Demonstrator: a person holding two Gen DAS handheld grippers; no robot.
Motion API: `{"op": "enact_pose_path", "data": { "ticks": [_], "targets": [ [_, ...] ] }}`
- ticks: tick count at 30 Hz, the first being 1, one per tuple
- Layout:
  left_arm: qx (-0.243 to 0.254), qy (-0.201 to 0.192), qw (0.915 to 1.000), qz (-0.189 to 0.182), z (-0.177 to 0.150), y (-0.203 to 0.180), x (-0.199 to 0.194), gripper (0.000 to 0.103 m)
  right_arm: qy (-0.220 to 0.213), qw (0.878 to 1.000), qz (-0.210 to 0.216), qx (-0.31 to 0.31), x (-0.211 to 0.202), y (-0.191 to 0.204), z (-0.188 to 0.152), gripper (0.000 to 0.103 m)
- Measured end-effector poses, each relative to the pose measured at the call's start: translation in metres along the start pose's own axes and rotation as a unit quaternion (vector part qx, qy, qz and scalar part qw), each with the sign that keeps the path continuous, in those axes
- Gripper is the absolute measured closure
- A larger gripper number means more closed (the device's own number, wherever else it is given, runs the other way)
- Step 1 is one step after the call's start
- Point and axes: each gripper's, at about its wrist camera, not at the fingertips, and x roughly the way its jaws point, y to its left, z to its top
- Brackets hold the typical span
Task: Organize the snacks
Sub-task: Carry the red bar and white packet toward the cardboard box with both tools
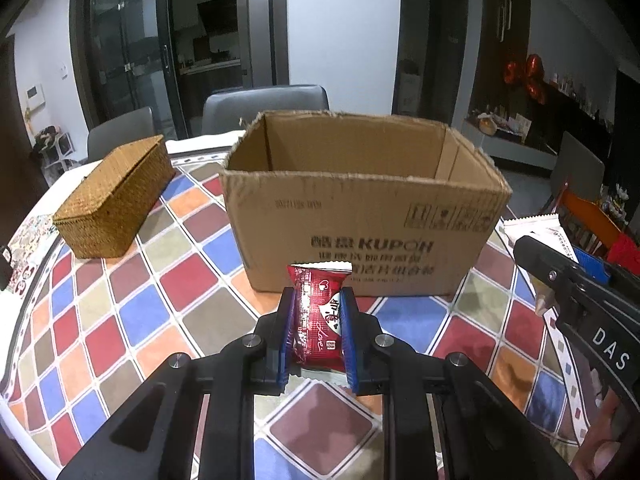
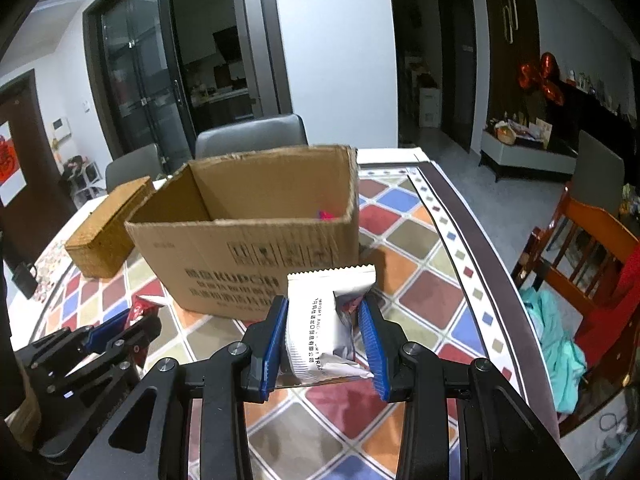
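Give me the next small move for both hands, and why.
Probably carry both snacks forward over the open cardboard box, then let go. The left gripper is shut on the red snack packet and the right gripper on the white snack packet. Both packets are held short of the box's near wall, not yet above its opening.

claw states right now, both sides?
Left claw: closed on the red snack packet.
Right claw: closed on the white snack packet.
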Motion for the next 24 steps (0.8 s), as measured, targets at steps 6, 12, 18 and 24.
{"op": "enact_pose_path", "data": {
  "ticks": [6,12,18,24],
  "targets": [
    [0.001,-0.01,0.9999,0.001,0.011,0.005,-0.007,0.081,-0.014,1.0,0.006,-0.005,-0.005,0.007,0.014,0.065],
    [0.008,-0.026,0.9996,0.003,0.026,0.009,-0.015,0.081,-0.028,0.999,0.012,-0.008,-0.009,0.013,0.029,0.065],
    [0.011,-0.035,0.9993,0.003,0.041,0.012,-0.019,0.081,-0.039,0.999,0.017,-0.009,-0.01,0.017,0.041,0.065],
    [0.011,-0.037,0.9993,0.003,0.054,0.017,-0.017,0.081,-0.048,0.999,0.022,-0.01,-0.01,0.019,0.053,0.065]
  ]
}}
